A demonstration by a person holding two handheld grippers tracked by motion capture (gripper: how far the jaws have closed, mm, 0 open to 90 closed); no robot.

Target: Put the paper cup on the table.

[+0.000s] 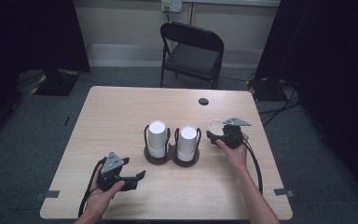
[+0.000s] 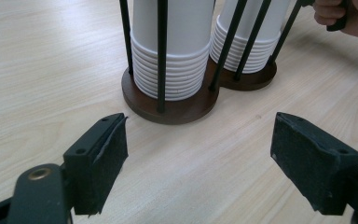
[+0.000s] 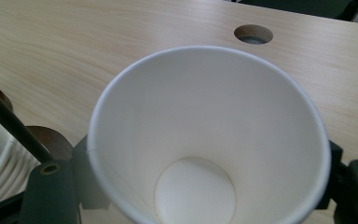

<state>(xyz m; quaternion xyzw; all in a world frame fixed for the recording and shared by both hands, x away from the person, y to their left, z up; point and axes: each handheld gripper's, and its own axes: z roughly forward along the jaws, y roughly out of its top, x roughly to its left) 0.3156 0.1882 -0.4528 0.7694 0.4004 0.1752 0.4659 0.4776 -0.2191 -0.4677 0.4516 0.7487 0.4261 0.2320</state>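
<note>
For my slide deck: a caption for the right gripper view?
Right gripper holds an empty white paper cup above the wooden table.

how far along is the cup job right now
Done: one paper cup is gripped upright, mouth up, in the right hand-held gripper, just right of the two-post cup holder. In hand: that cup, held beside the holder. Left: it is not yet set down or stacked; both inverted cup stacks look untouched. The left hand-held gripper waits open and empty.

A lab-like recording room: 1 pale wooden bench (image 1: pixel 121 116) on grey carpet, black curtains (image 1: pixel 28 32) at both sides, a folding chair (image 1: pixel 192 53), floor cables (image 1: pixel 279 109).
</note>
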